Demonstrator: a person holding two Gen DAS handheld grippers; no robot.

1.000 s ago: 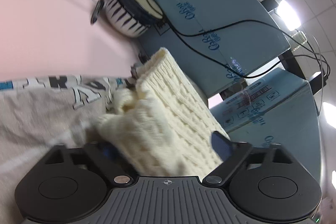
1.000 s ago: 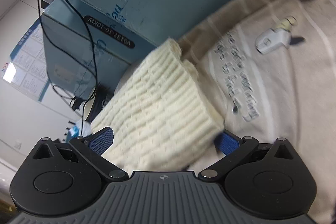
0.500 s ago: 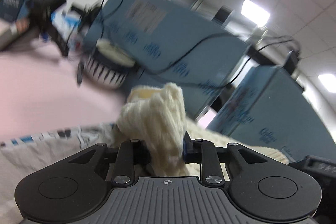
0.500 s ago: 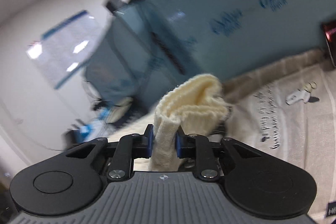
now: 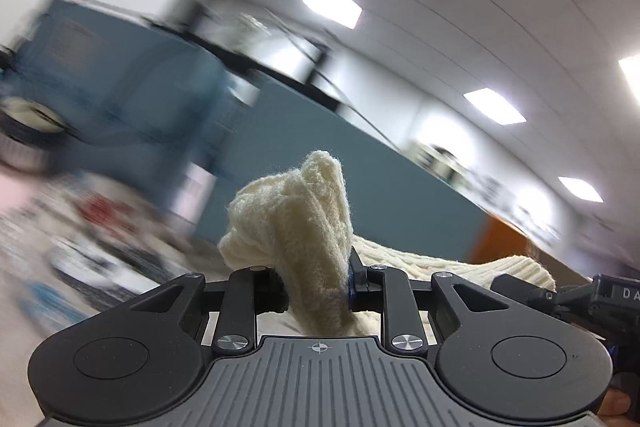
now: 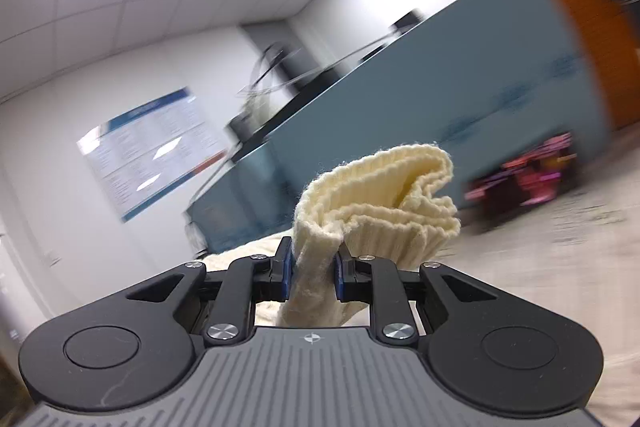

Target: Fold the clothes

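Left gripper [image 5: 316, 289]: jaws clamped on a bunched fold of the cream knit sweater [image 5: 296, 227], which rises above the fingers and trails off to the right. Right gripper [image 6: 312, 269]: blue pads [image 6: 285, 269] pressed together on a ribbed edge of the same sweater [image 6: 384, 199], the cuff-like end curling over to the right. Behind the garment in both views stand blurred blue-grey cartons [image 6: 460, 95]; beyond them, white walls, a wall poster [image 6: 152, 147] and ceiling light panels [image 5: 332, 3]
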